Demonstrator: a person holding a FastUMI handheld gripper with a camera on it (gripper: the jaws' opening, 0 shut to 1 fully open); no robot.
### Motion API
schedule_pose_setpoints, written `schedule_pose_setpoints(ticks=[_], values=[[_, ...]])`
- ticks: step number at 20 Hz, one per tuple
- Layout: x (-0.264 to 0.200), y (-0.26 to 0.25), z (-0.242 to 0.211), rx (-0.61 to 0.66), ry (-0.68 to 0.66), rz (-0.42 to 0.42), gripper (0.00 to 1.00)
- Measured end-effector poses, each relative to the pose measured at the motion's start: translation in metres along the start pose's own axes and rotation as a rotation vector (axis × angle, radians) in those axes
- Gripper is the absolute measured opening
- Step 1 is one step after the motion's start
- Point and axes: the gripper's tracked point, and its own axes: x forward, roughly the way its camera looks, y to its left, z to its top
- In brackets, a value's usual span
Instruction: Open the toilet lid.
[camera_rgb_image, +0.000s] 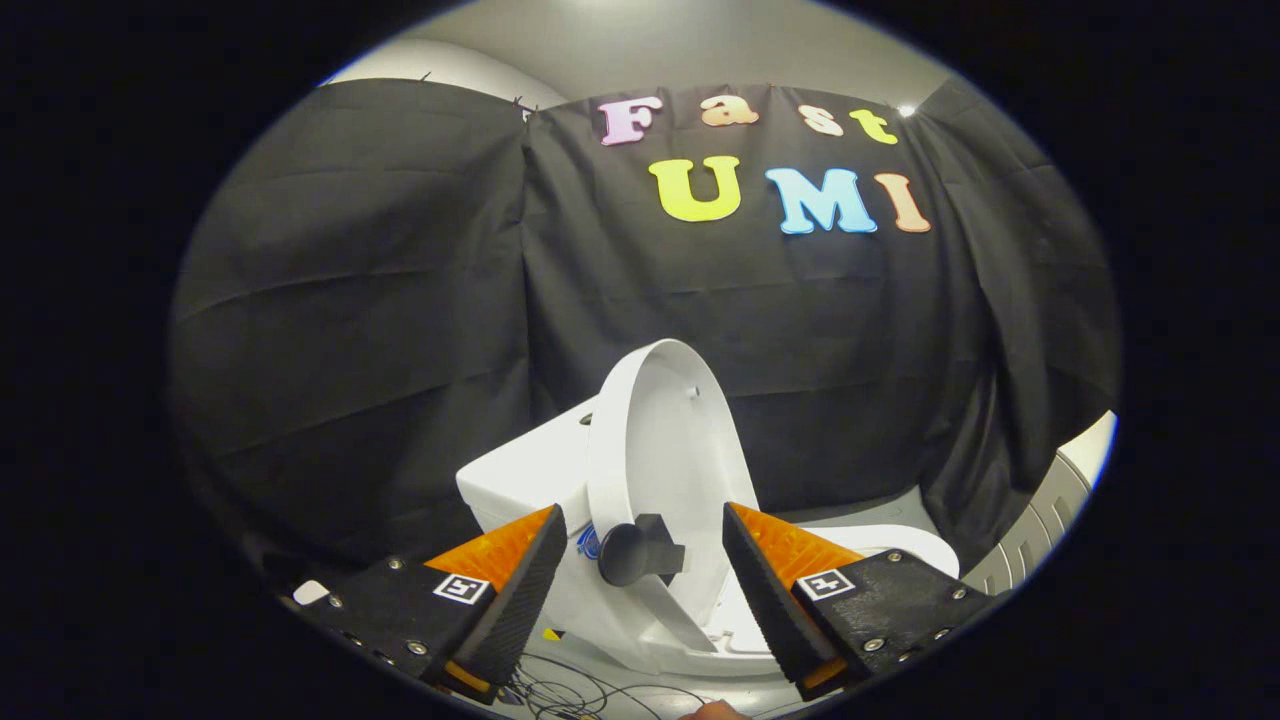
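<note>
Claw: the gripper (640, 585) is pointing forward at the toilet, its two fingers spread wide and holding nothing.

Toilet lid: the lid (665, 470) is standing raised – nearly upright, leaning back toward the tank, its hollow underside facing out past the right finger.

Knob: a dark round knob (632, 553) is sticking out from the lid's front edge, sitting between the two fingers and a little beyond their tips. It is probably fitted there so the claw has something to pinch.

Tank: the white tank (520, 480) is sitting behind the lid, at the back of the toilet, propping it.

Bowl: the open bowl rim (900, 545) is showing beyond the right finger.

Floor: thin cables (560, 692) are lying loose on the floor beneath the fingers.

Progress: judging by the upright lid, the opening appears done – the fingers are likely apart because the knob needs no more holding.
</note>
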Motion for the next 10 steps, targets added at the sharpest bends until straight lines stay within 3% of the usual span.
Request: schedule_pose_setpoints(ticks=[10], values=[[-0.057,-0.08,0.039,-0.011,-0.097,-0.03,0.95]])
